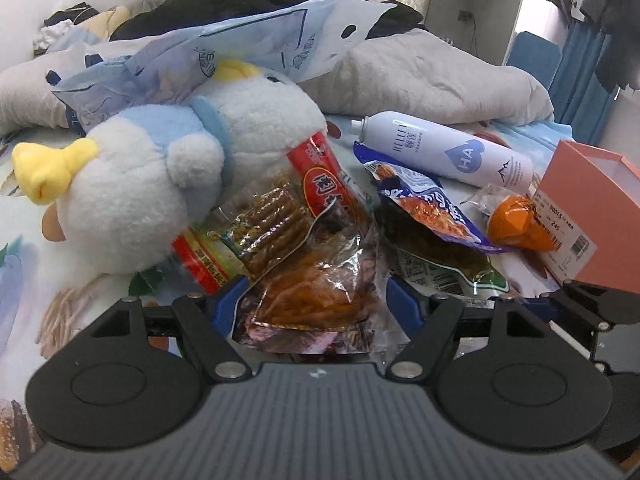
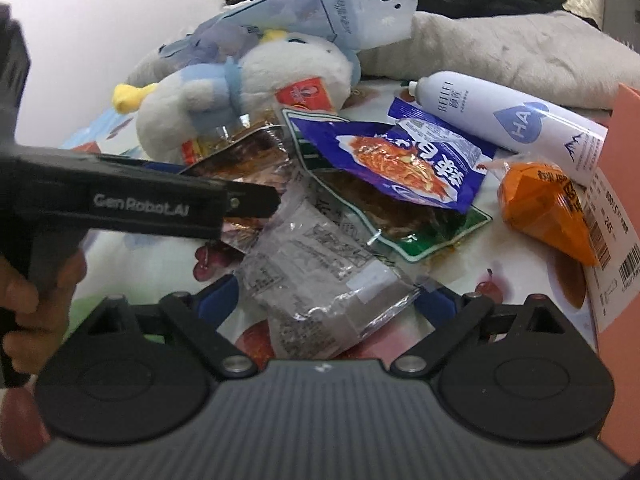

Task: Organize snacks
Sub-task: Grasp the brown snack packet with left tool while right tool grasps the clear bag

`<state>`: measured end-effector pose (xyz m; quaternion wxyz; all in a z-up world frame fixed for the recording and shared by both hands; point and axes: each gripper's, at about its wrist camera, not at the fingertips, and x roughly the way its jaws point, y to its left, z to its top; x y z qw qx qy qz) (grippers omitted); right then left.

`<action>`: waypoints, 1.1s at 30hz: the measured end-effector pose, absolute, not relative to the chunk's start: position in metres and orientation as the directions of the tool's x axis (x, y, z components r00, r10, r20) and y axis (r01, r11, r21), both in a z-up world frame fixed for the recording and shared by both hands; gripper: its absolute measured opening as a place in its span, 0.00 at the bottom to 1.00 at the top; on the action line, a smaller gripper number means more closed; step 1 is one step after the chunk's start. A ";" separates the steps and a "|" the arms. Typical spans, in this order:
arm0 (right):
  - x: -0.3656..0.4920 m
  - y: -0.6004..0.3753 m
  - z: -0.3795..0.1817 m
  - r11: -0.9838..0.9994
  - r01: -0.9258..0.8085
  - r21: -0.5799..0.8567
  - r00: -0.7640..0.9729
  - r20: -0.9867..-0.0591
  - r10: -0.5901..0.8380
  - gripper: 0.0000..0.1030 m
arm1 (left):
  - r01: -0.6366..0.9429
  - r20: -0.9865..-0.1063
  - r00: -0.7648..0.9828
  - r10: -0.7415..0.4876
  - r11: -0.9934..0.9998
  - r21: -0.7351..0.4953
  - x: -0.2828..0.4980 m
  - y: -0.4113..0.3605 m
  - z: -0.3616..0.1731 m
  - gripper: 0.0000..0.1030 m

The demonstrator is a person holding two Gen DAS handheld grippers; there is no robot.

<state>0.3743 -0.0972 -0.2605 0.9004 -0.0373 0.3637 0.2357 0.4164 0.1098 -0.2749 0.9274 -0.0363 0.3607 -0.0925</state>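
The snacks lie in a loose heap in the middle of a bed point(image 1: 24, 280) covered with a fruit-printed sheet. The left gripper point(image 1: 312, 300) has its jaws set wide around a clear packet of orange-brown snacks point(image 1: 320, 292), with a blue finger at each side of the packet; whether the pads press on it cannot be told. Beyond this packet sit a packet of brown sticks point(image 1: 272, 224) and a red packet point(image 1: 320, 176), both leaning against a white and blue stuffed duck point(image 1: 160, 168) at the left of the heap.

The right gripper point(image 2: 328, 300) has its jaws spread wide, and a silver foil packet point(image 2: 320, 276) lies loose between them on the sheet. The left gripper's black arm crosses this view from the left, held by a hand point(image 2: 36, 280). Farther on lie a blue packet point(image 2: 404, 160) on top of a green-edged packet point(image 2: 420, 232), and to the right an orange packet point(image 2: 548, 208) just beside a pink box point(image 2: 624, 160) at the right side of the bed. A white spray bottle point(image 2: 508, 124) lies on its side behind them, near a grey blanket point(image 2: 520, 52)
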 end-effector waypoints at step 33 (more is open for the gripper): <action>0.333 -0.116 -0.246 0.904 -0.417 0.098 0.602 -0.715 0.355 0.58 | 0.041 -0.678 0.718 -0.157 0.982 -0.185 0.388 0.110 -0.270 0.36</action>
